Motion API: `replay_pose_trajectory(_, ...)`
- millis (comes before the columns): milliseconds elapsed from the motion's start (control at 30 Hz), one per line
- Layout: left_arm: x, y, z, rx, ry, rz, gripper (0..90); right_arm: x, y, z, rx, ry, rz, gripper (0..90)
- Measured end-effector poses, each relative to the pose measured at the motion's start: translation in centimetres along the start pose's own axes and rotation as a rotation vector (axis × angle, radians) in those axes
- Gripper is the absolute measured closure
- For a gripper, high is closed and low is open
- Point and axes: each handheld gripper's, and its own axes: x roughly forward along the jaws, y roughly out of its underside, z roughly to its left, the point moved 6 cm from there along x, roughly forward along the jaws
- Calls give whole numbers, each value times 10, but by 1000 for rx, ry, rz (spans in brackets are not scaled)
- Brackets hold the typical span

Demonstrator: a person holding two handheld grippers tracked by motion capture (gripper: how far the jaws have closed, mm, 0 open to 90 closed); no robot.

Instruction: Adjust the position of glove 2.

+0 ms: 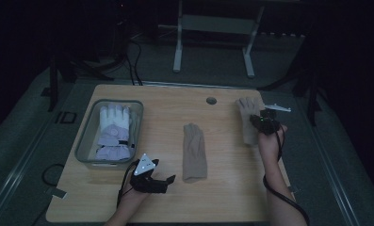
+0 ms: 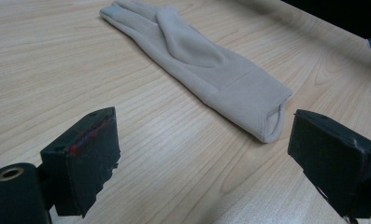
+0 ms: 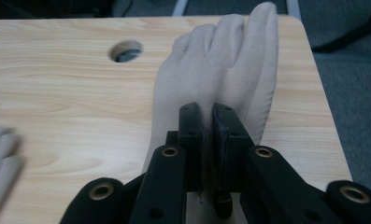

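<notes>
Your right gripper point(image 3: 207, 121) is pressed together on the cuff end of the beige glove point(image 1: 247, 120) at the far right of the table point(image 1: 166, 197), its fingers pointing away from you toward the far edge. Your left gripper point(image 1: 162, 181) rests spread at the near left with nothing between its jaws; the second beige glove point(image 2: 206, 65) lies just ahead of it at mid-table, long axis running near to far, open cuff toward you. That glove is far nearer your left hand, while the bin point(image 1: 85, 141) holding 1 pale padded glove point(image 1: 113, 132) sits at the left.
</notes>
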Motion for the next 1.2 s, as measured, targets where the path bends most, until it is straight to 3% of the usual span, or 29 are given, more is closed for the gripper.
replay_pose_trajectory(33, 0, 0, 0, 0, 0, -4, 95, -5, 0, 3, -16, 10, -8, 827)
replay_pose_trajectory(200, -2, -2, -1, 7, -7, -9, 95, -29, 6, 16, 16, -31, -43, 826)
replay_pose_trajectory(400, -2, -2, -1, 23, -16, -6, 94, -49, 21, 28, 5, -59, -65, 826)
replay_pose_trajectory(467, -2, -2, -1, 24, -18, -8, 95, -54, 28, 29, -8, -41, -61, 824)
replay_pose_trajectory(533, -3, -2, -1, 29, -22, -11, 95, -58, 34, 32, 10, -54, -51, 823)
replay_pose_trajectory(600, -3, -2, -1, 29, -23, -14, 95, -63, 39, 34, -13, -32, -54, 823)
replay_pose_trajectory(900, -3, -3, 0, 25, -19, -15, 95, -54, 81, 33, 21, -36, 23, 820)
replay_pose_trajectory(1200, -3, -3, 1, 20, -18, -16, 95, -37, 109, 37, -20, -40, 114, 793)
